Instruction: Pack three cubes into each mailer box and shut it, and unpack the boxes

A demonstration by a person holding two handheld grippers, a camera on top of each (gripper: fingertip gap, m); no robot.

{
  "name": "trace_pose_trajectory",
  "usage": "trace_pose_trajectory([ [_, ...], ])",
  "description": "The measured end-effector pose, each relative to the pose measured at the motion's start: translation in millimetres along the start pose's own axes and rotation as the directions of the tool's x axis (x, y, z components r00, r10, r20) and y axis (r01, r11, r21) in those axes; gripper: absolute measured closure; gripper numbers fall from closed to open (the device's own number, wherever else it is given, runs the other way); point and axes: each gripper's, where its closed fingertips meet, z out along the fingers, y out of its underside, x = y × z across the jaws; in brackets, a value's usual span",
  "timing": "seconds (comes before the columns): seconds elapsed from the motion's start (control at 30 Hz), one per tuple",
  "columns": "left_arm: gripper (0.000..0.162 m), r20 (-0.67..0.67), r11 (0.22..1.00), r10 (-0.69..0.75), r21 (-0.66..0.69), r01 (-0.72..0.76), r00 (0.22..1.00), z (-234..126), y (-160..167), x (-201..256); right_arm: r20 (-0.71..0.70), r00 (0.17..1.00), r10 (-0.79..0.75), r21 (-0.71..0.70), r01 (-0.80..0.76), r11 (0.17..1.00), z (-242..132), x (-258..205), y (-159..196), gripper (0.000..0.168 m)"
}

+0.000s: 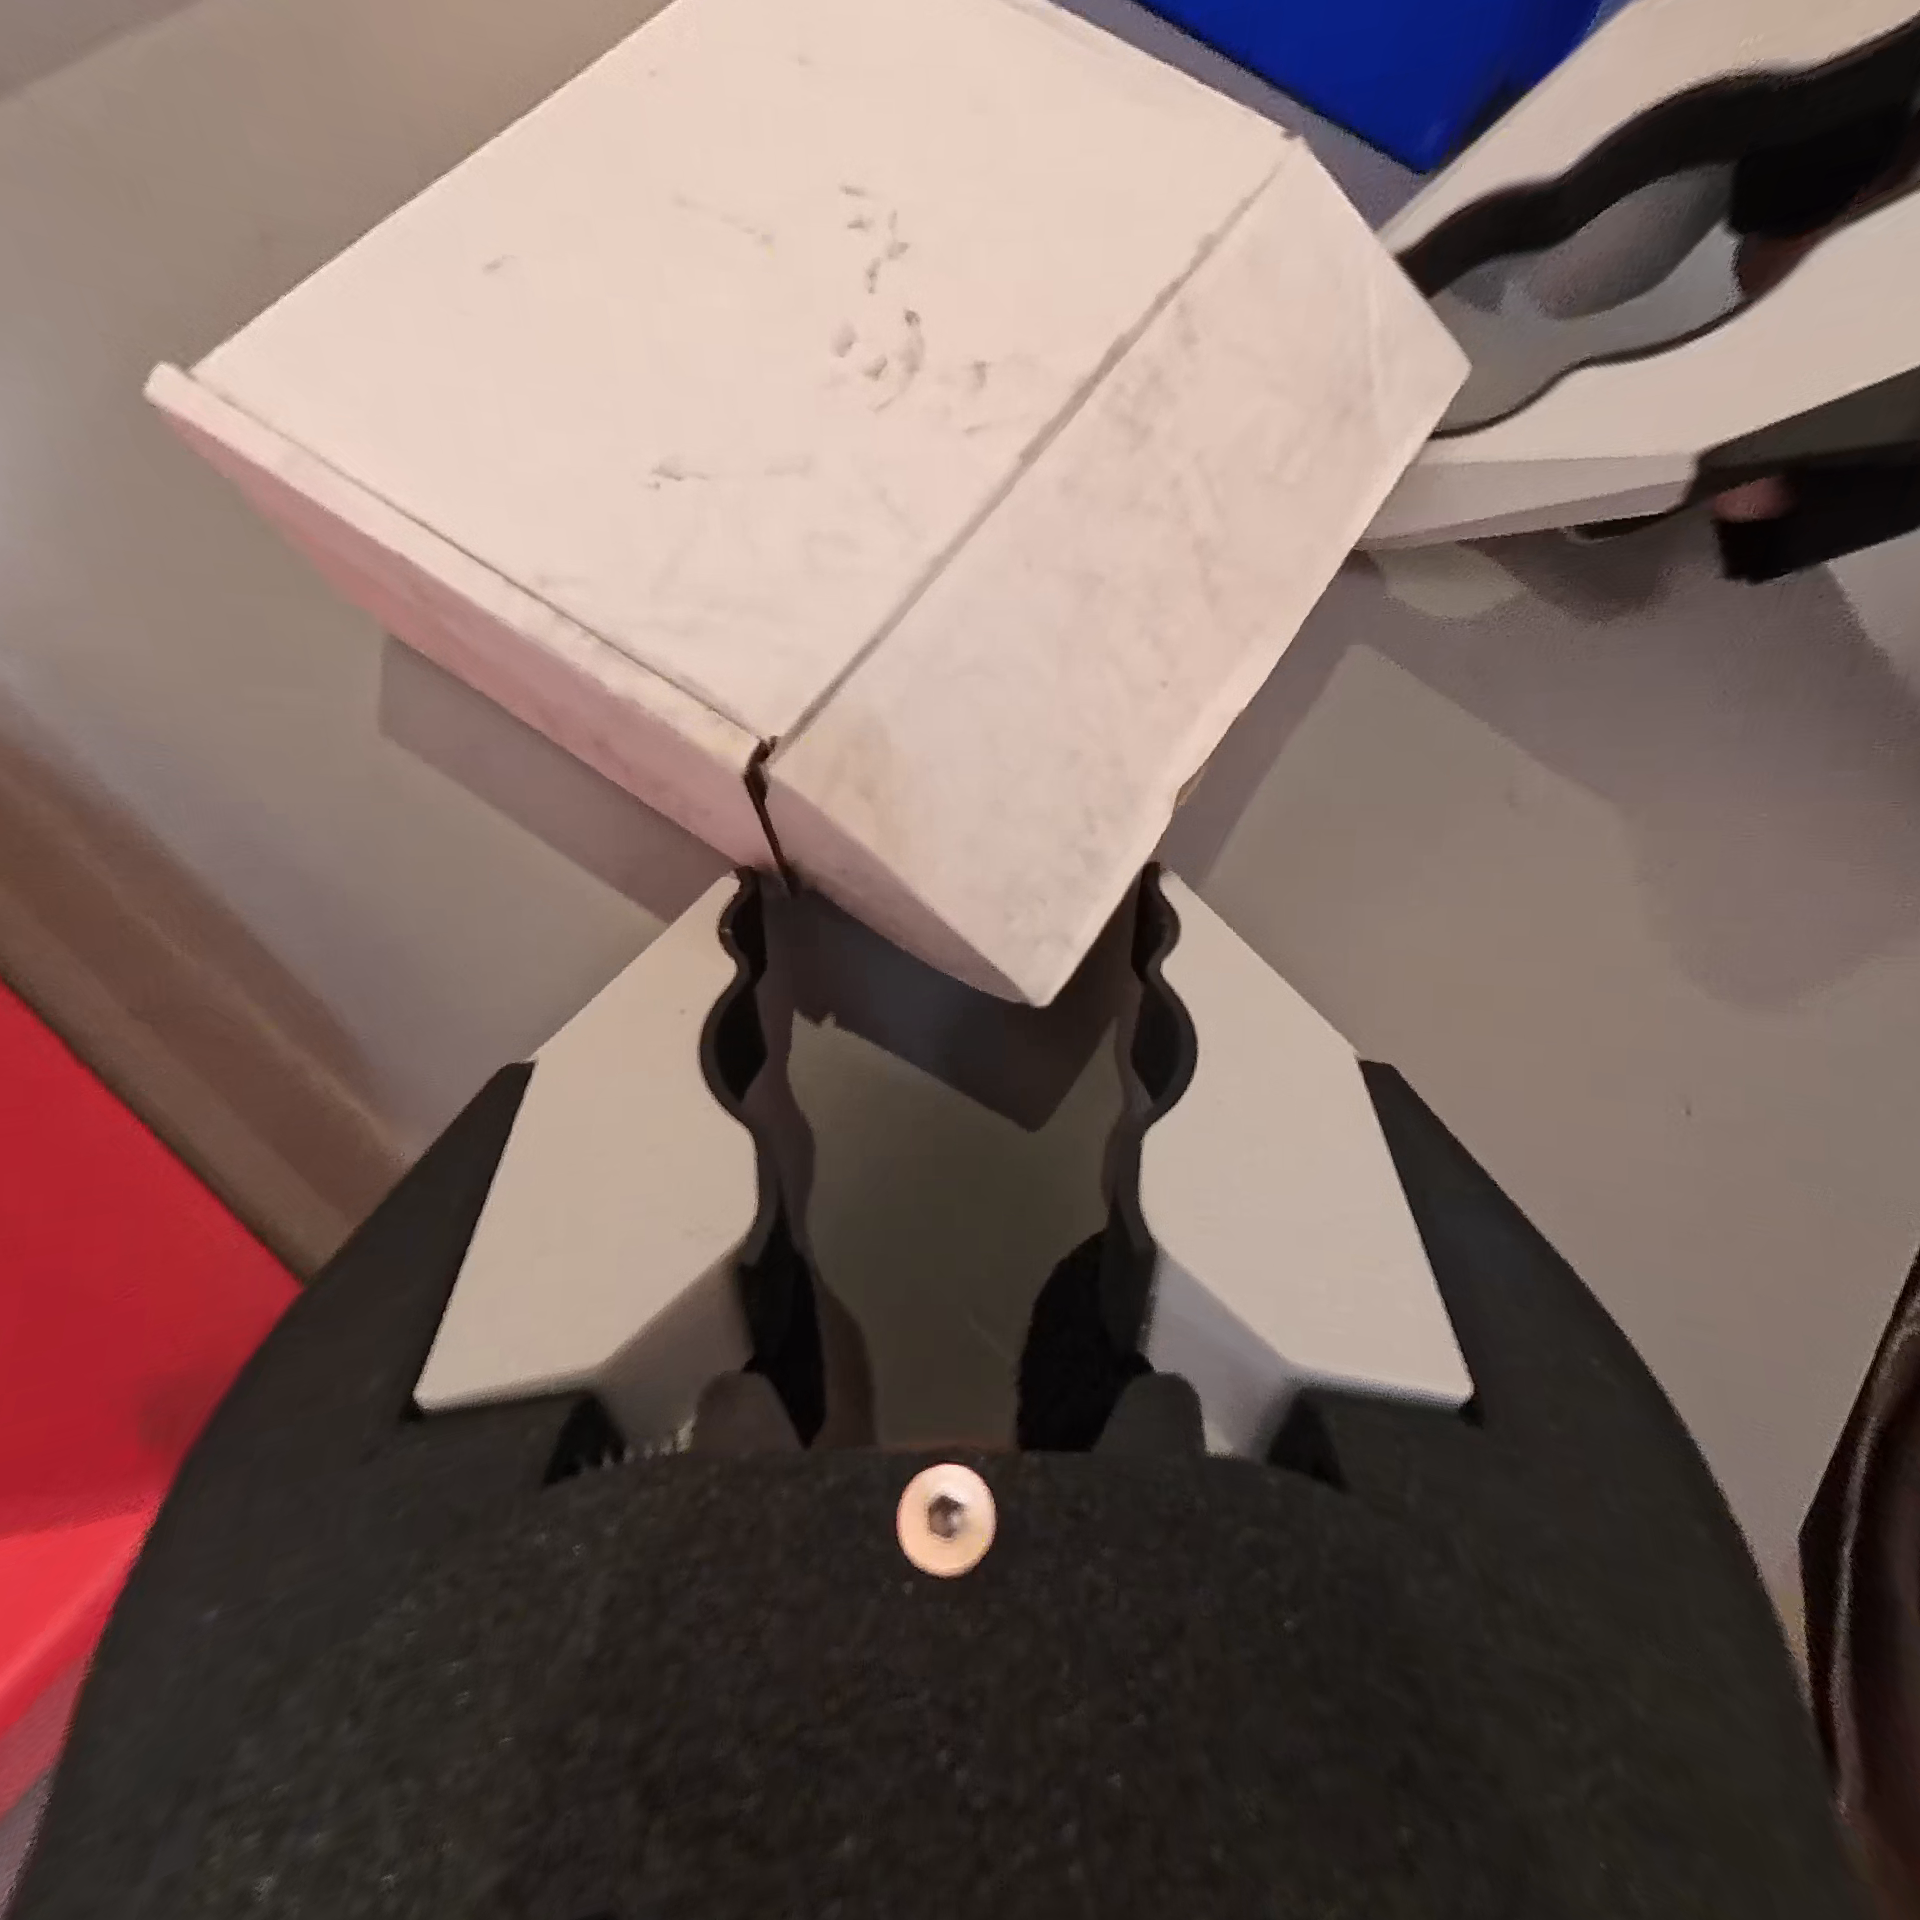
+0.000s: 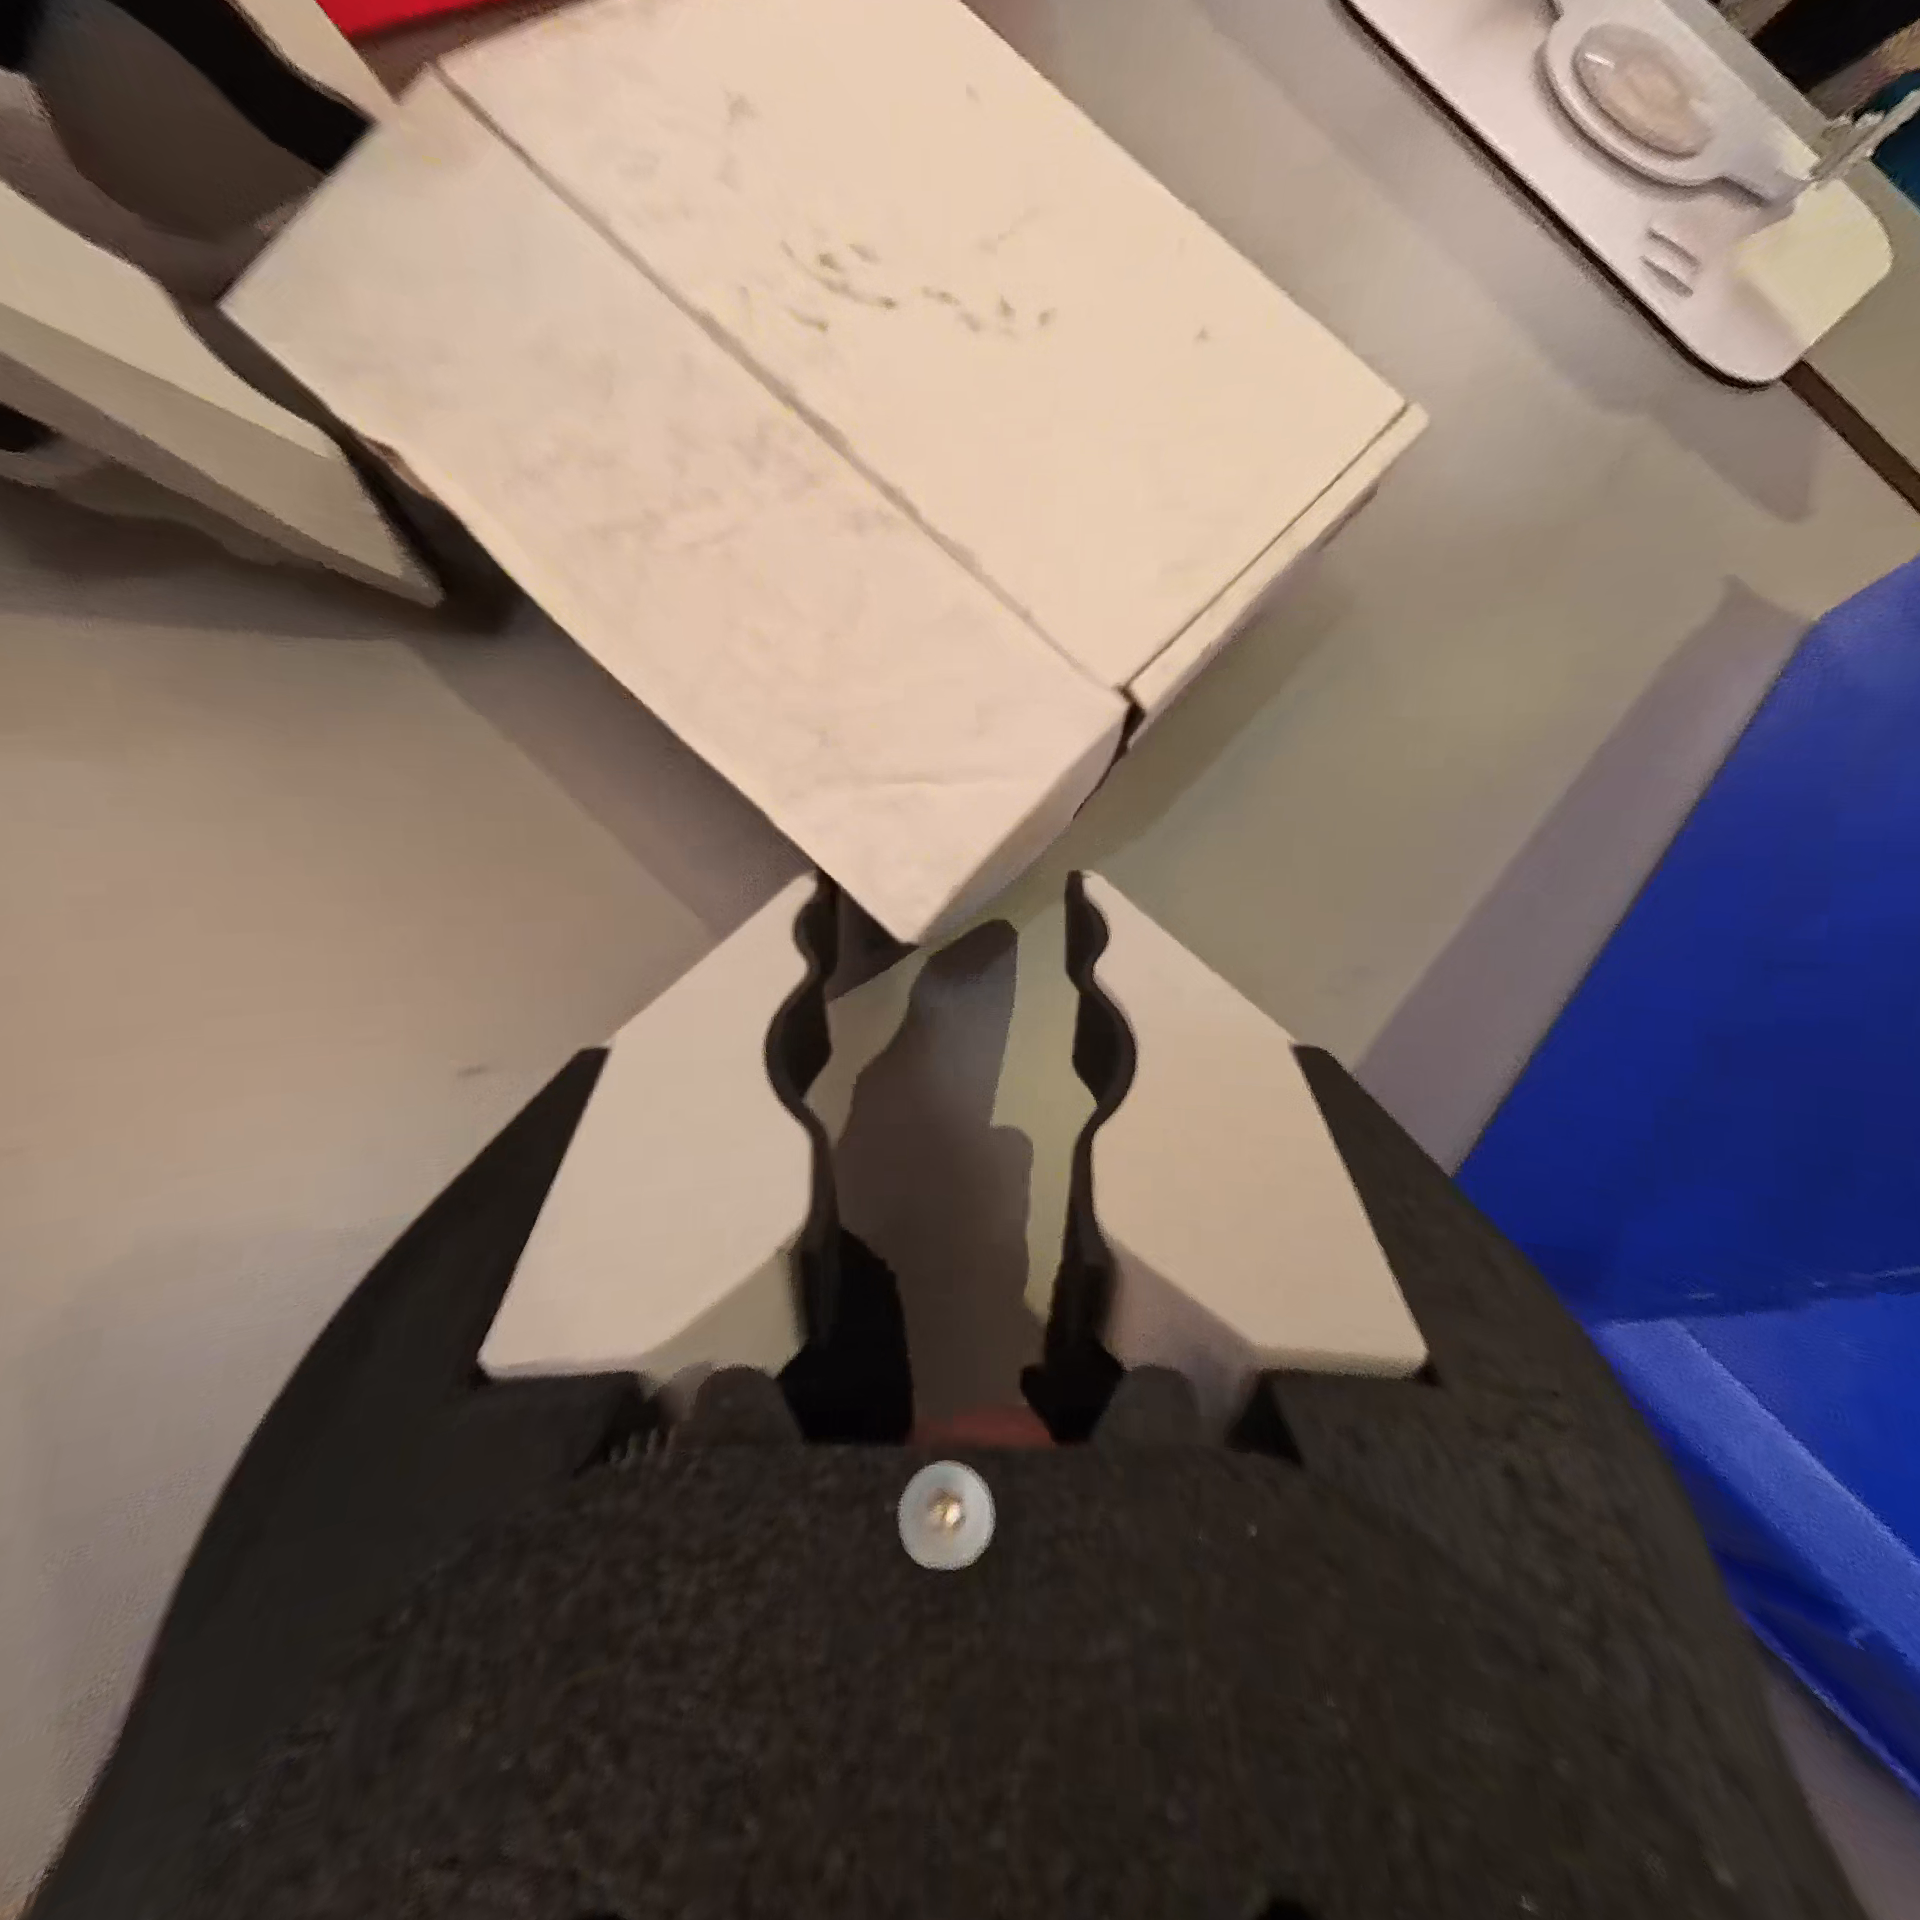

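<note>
1. We record one closed white cardboard mailer box point(image 1: 790, 457), scuffed and smudged, filling the upper centre of both wrist views above the grey counter point(image 1: 1558, 831); whether it rests on the counter we cannot tell.
2. Left claw point(image 1: 945, 894): fingers apart, tips at the box's near corner, touching or just beside it.
3. Right claw point(image 2: 945, 894): fingers apart, tips flanking the opposite corner of the box.
4. Blue plastic bin point(image 2: 1714, 1091): right edge of the right wrist view.
5. Red object point(image 1: 94, 1299): lower left of the left wrist view.
</note>
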Motion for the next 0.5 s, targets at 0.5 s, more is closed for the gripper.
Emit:
trace_pose_trajectory([
  [0.5,0.099,-0.018,0.996,0.052,0.070,-0.050,0.998,-9,-21,25,-0.044,0.986,0.162,0.140,-0.154,0.978,-17,38,-18,0.166],
])
